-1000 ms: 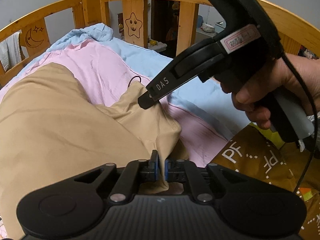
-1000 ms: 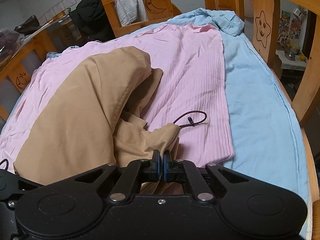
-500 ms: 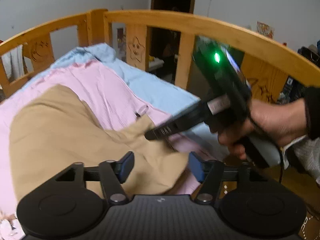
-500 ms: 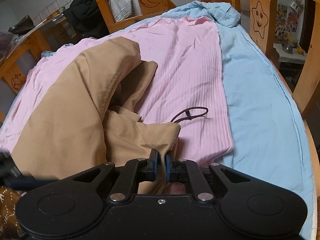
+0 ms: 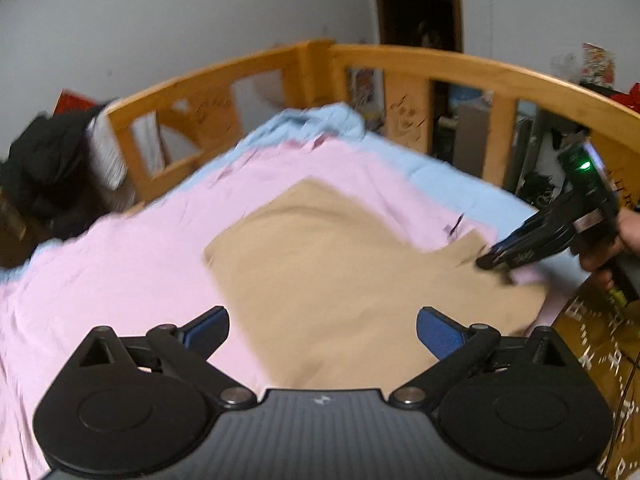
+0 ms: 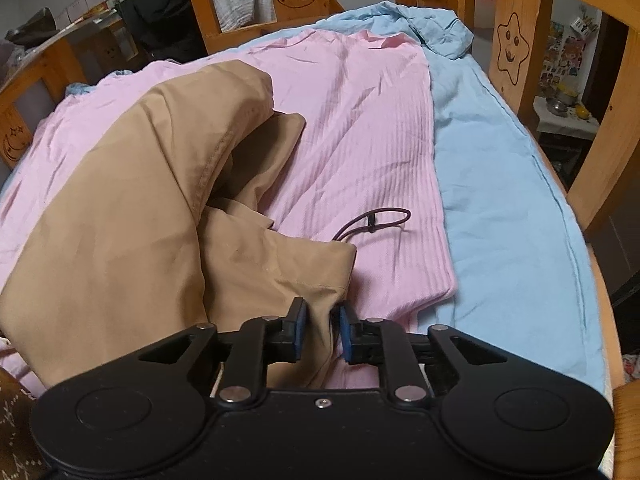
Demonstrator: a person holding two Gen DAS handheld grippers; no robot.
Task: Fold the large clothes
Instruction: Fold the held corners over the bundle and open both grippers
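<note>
My left gripper (image 5: 323, 330) opens wide above the tan garment (image 5: 340, 264); my right gripper (image 6: 322, 330) is opening, fabric between unpressed pads.

free: pink sheet (image 6: 360, 120) right of tan garment (image 6: 120, 220) | obstacles: cord (image 6: 376, 222) beside garment, wooden rails (image 6: 516, 56) ringing bed | blue sheet (image 6: 508, 208) edge bare

bed (image 6: 520, 32) | blue sheet (image 6: 500, 200) on it | pink sheet (image 6: 360, 120) above

Matt tan cloth garment (image 6: 120, 216), ribbed pink sheet (image 6: 360, 152), varnished wooden rail (image 5: 460, 64)
</note>
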